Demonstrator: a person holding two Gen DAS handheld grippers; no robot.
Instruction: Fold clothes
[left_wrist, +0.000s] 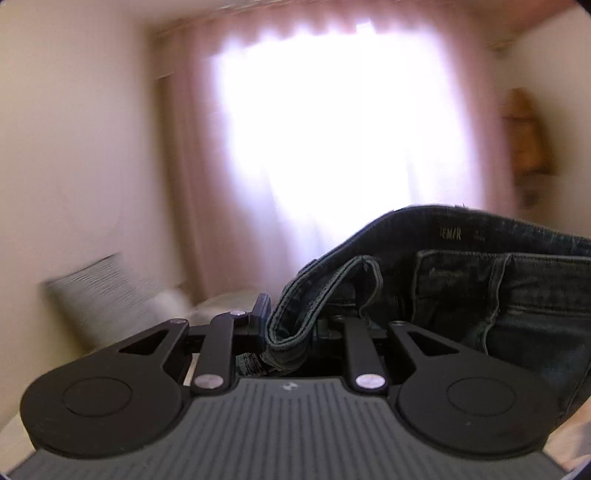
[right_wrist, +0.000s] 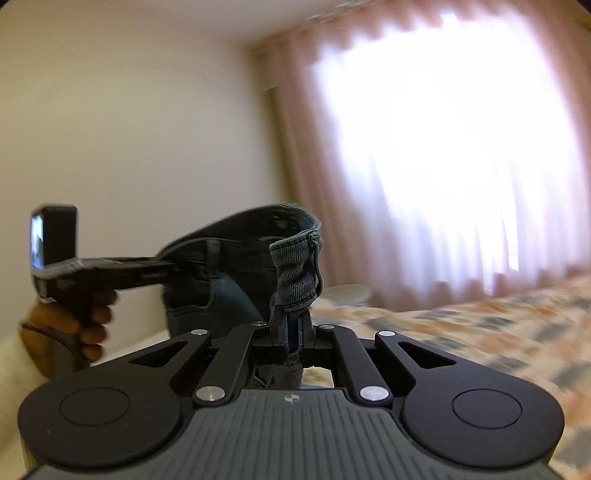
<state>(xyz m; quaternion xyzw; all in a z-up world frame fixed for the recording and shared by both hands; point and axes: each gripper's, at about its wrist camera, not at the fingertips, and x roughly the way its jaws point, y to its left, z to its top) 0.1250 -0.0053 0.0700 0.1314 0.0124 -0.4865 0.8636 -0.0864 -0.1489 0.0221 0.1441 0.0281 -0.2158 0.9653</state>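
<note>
Two grippers hold one pair of jeans (left_wrist: 480, 280) aloft by the waistband: left gripper (left_wrist: 291, 332) and right gripper (right_wrist: 291, 328) each clamped on denim. Bed (right_wrist: 461, 332) lies at four o'clock. We judge the lift-and-spread step; next, lay them flat.

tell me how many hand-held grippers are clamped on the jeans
2. The left hand-held gripper pinches one end of the jeans waistband; the right hand-held gripper pinches the other end. Both hold the waistband up in the air.
</note>
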